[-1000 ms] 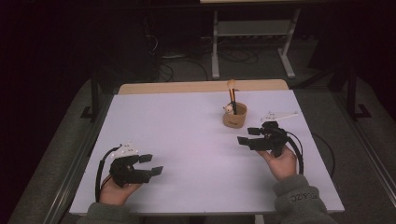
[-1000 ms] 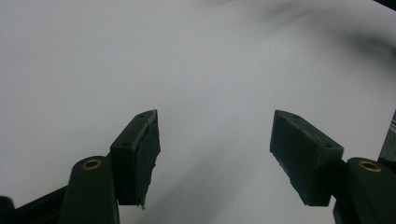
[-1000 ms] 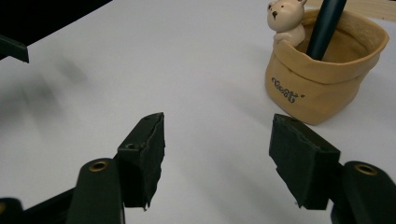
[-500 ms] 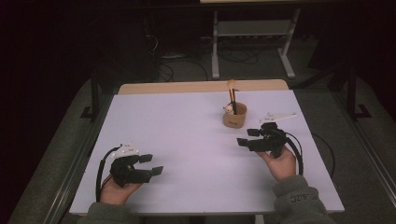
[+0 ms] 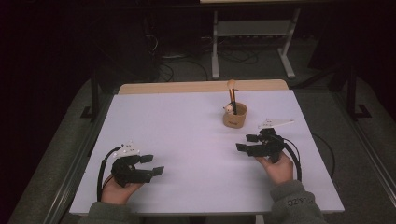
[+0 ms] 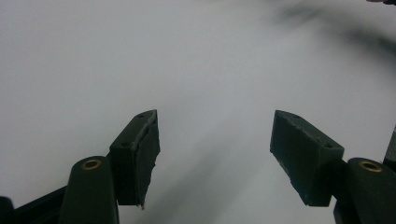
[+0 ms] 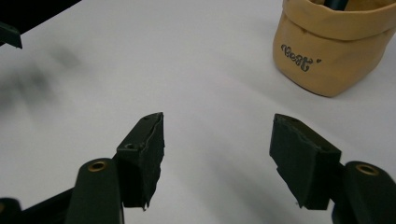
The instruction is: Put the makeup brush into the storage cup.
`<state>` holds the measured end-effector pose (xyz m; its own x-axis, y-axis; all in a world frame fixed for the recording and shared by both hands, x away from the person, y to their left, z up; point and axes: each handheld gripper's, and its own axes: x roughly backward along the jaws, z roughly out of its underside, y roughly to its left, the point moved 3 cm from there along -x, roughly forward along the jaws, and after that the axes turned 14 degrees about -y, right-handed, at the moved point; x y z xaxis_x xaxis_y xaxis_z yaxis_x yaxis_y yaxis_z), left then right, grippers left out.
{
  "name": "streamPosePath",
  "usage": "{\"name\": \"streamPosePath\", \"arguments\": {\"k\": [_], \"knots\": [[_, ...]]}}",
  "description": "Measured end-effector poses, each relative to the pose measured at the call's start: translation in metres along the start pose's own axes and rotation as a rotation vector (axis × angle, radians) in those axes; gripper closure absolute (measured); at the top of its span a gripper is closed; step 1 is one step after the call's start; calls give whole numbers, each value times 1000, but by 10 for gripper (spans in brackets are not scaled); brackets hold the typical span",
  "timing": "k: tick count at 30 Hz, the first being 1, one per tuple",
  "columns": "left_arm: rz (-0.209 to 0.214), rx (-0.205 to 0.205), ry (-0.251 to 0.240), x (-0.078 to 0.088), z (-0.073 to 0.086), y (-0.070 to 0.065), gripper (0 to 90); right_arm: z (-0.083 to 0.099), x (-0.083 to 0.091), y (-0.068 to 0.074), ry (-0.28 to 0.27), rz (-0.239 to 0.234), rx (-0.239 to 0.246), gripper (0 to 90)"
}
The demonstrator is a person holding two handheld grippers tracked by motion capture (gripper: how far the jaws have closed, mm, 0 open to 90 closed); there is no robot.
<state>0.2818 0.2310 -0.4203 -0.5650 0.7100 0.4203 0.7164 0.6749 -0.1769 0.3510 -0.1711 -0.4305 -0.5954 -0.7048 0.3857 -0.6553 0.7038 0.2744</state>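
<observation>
White sheeting covers the bench (image 5: 187,140), and we hold both grippers low over it. Our left gripper (image 5: 152,165) sits near the bench's near left corner, its fingers (image 6: 137,154) spread wide apart with nothing between them; ahead of those fingers we see just bare white surface. Our right gripper (image 5: 246,142) rests on the near right side, fingers (image 7: 142,154) likewise spread wide and empty, pointing across toward the left.

Beyond the right fingers and off to their far side stands a small tan fabric pouch (image 5: 234,116), upright, with a rolled rim and dark script lettering on its front (image 7: 301,60). It lies near the right gripper but apart from it, touching neither finger. From the pouch rises a makeup brush (image 5: 231,93) with an orange handle, leaning slightly, and a small pale item beside it that we cannot identify. The left fingers are well apart from the pouch.
</observation>
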Motion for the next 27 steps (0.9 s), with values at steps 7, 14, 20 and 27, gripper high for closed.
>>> {"name": "streamPosePath", "arguments": {"k": [7,14,20,27], "knots": [[0,-6,6,-1,1,0,325,2,6,5,-10,-4,3,330],[-2,-10,6,0,2,0,324,9,12,11,1,-11,21,308],[-1,-6,7,-1,2,-1,322,17,22,13,3,-5,17,286],[0,-11,13,-1,3,-1,320,25,28,13,1,-2,8,262]]}}
